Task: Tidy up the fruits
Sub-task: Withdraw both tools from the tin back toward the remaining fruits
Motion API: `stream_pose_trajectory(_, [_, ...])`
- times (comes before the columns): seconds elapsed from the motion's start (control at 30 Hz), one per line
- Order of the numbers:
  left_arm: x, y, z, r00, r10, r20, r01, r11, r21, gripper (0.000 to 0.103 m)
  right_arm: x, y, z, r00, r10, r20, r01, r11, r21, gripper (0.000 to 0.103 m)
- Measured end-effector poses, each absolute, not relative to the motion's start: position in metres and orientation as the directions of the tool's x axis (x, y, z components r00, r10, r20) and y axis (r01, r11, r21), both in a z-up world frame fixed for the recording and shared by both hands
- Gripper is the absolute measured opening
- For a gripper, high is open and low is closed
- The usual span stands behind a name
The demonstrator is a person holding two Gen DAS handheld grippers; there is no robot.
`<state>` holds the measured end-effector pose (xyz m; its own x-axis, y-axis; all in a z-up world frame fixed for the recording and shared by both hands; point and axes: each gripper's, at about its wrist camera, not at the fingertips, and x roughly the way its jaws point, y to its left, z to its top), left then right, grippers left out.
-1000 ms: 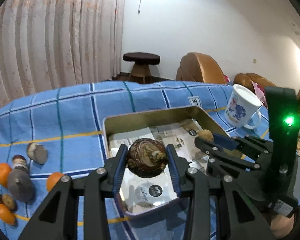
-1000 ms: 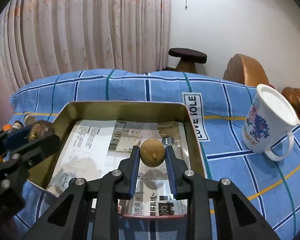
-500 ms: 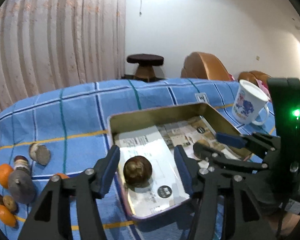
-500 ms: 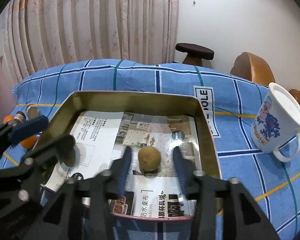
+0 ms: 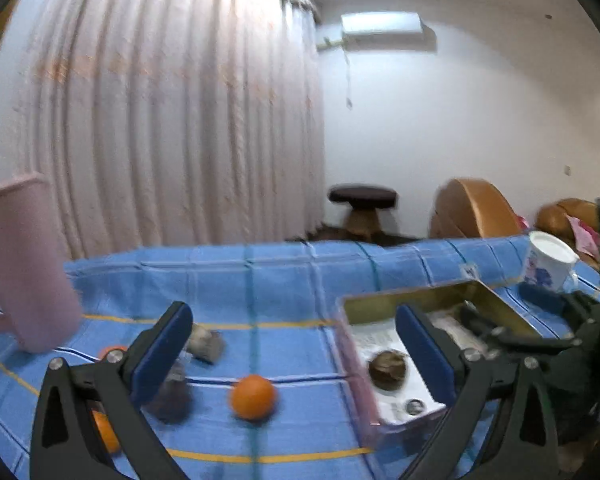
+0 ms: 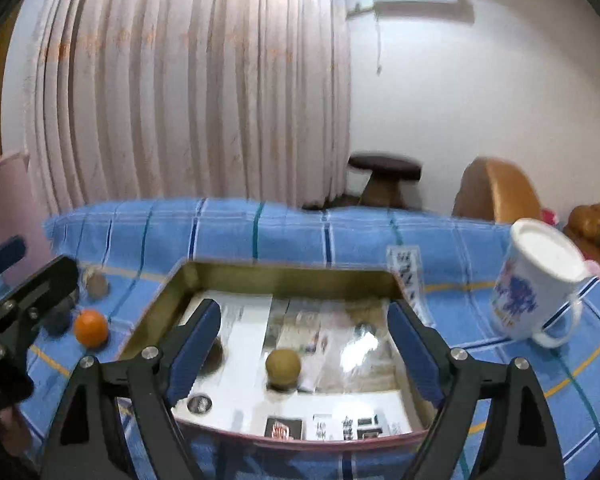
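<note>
A metal tray [image 6: 292, 276] lined with newspaper sits on the blue checked cloth; it also shows in the left wrist view [image 5: 416, 300]. In it lie a dark brown round fruit [image 5: 387, 365] and a small tan round fruit [image 6: 283, 364]. My left gripper [image 5: 296, 348] is open and empty, raised over the cloth left of the tray. An orange [image 5: 253, 396] lies between its fingers' line of sight, with dark grey fruits [image 5: 206, 345] and more oranges [image 5: 106, 432] to the left. My right gripper [image 6: 304, 344] is open and empty above the tray's near edge.
A white mug with a blue print [image 6: 536, 288] stands right of the tray. A pink container [image 5: 24, 264] stands at the far left. A dark stool [image 6: 384, 176], brown chairs and a curtain lie beyond the table's far edge.
Both grippers opened wider and pulled back and up from the tray, leaving their fruits in it. The left gripper swung left toward the loose fruits on the cloth.
</note>
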<state>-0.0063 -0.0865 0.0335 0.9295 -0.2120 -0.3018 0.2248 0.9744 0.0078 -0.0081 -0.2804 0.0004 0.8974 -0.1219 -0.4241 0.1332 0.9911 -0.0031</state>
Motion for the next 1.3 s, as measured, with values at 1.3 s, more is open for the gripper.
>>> stream_pose_trajectory(1.3, [-0.035, 0.037, 0.050, 0.972, -0.082, -0.222, 0.075, 0.996, -0.040, 0.103, -0.063, -0.233, 0.010, 0.962, 0.036, -0.270, -0.025, 0.999, 0.043, 0.102])
